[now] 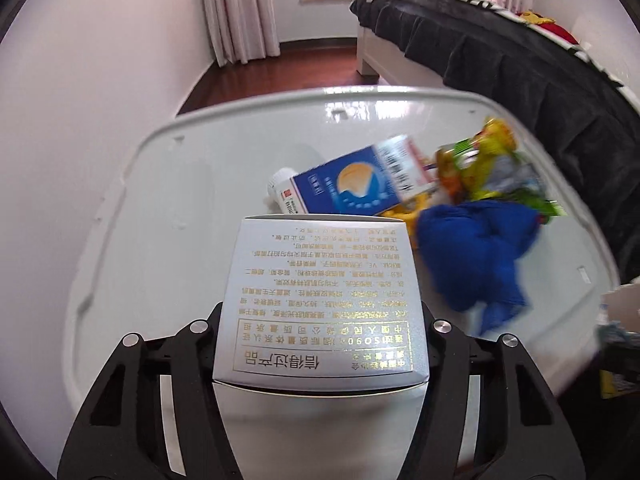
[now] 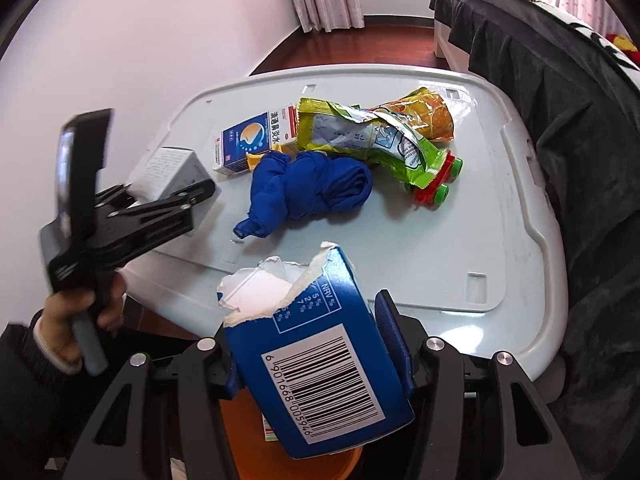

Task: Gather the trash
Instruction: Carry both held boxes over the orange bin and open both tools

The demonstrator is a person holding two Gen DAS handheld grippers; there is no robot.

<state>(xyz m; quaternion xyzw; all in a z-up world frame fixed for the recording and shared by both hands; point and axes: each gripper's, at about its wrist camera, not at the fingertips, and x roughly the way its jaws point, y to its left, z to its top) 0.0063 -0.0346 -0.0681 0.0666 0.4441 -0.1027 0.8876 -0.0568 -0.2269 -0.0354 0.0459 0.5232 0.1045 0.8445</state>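
Observation:
My left gripper (image 1: 322, 320) is shut on a silver box with gold print (image 1: 320, 296), held over the white plastic table (image 1: 160, 208); it also shows in the right wrist view (image 2: 168, 170), with the left gripper (image 2: 160, 208) around it. My right gripper (image 2: 312, 344) is shut on a torn blue carton with a barcode (image 2: 320, 364), held at the table's near edge above an orange bin (image 2: 248, 448). On the table lie a blue-and-white medicine box (image 2: 252, 140), a crumpled blue cloth (image 2: 312, 188) and green and orange snack wrappers (image 2: 372, 132).
A red and green toy car (image 2: 436, 184) lies partly under the wrappers. A small white bottle (image 1: 278, 184) lies behind the medicine box. A bed with a dark skirt (image 2: 560, 120) stands right of the table. A white wall (image 2: 140, 40) is to the left.

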